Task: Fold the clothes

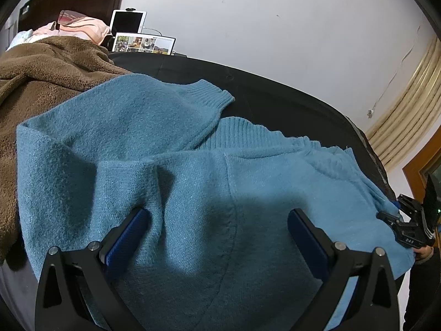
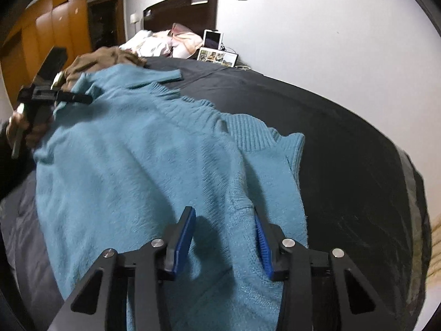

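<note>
A teal knit sweater (image 1: 193, 182) lies spread on a black cover (image 1: 289, 102) over the bed. One sleeve with a ribbed cuff (image 1: 212, 96) is folded across its upper part. My left gripper (image 1: 217, 215) hovers over the sweater's body, jaws wide apart and nothing pinched. In the right wrist view the sweater (image 2: 137, 165) fills the middle, and my right gripper (image 2: 223, 215) stands low over its right side, jaws half apart, a ridge of knit lying between the blue pads (image 2: 184, 237). The left gripper (image 2: 77, 98) shows at the sweater's far left edge.
A brown fleece blanket (image 1: 49, 69) is heaped at the left of the sweater. Pink and white bedding (image 1: 82, 27), a tablet (image 1: 128, 22) and a photo frame (image 1: 143, 44) sit by the dark headboard. A white wall runs behind; curtains (image 1: 413, 104) hang at the right.
</note>
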A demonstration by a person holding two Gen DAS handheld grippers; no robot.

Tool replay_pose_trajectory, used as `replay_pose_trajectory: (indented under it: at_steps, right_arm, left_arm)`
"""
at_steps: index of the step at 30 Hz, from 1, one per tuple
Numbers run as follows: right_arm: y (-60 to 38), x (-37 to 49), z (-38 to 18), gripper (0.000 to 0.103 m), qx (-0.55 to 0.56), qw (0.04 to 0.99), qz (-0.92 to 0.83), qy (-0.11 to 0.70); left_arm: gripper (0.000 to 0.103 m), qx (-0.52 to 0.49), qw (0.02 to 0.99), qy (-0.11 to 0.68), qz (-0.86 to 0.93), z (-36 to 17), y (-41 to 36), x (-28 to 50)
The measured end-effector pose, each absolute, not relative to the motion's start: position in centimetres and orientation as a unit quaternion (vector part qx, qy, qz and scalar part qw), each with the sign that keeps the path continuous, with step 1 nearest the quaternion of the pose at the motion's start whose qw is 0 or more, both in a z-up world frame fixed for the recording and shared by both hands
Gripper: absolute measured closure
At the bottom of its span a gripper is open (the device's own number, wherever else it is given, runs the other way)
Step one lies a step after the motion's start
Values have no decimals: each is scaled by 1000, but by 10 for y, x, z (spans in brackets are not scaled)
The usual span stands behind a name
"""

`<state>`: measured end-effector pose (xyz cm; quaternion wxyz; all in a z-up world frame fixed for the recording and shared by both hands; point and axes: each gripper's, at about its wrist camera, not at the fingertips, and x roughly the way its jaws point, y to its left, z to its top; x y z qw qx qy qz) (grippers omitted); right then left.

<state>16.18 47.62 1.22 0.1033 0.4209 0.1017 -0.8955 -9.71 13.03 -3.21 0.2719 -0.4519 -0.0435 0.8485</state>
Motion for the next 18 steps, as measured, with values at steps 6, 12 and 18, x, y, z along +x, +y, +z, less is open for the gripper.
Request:
replay_pose_trajectory:
  at_steps: [6,12,18]
  right_arm:
    - [480,158,10,59,428,96,-892,109]
    - [498,138,1,66,451,98,-886,41]
    - [491,153,8,87,435,78,-896,46]
  left_arm:
    - [1,-450,269,-36,851,-32,132,-96]
    - [1,-448,272,-39,851,-32,129,-95]
    - [1,-448,271,-36,851,-32,131,-95]
